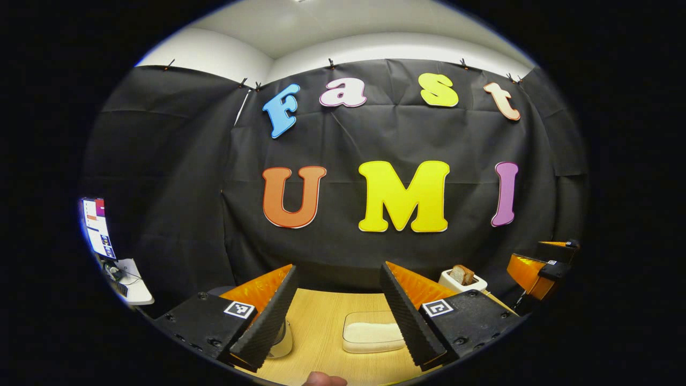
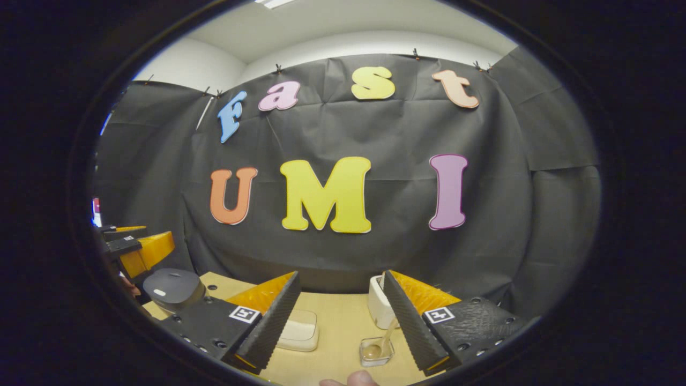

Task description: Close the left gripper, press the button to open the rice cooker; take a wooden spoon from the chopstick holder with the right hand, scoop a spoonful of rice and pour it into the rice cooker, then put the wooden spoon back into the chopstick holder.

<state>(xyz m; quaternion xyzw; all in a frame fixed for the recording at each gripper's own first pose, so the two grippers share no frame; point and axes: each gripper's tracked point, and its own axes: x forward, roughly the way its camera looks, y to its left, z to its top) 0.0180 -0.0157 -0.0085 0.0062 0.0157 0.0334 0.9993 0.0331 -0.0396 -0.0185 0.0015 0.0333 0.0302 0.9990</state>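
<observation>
We hold both grippers above the near edge of the wooden desk, facing the black cloth wall. In the left gripper view, the left gripper has its jaws wide apart with nothing between them. Past it, toward the middle of the desk, lies a shallow white tray of rice. A white toaster with bread stands near the far right edge, and the right gripper hangs beyond the right side. A monitor glows off the left edge.

In the right gripper view, the right gripper is also spread open and empty. The dark-lidded rice cooker sits by the far left corner, its lid down, with the left gripper hovering above and just beyond it. The tray of rice lies partly behind the left finger. Near the front edge, a small clear holder carries the wooden spoon, which leans up toward the toaster behind it. A fingertip shows at the bottom.
</observation>
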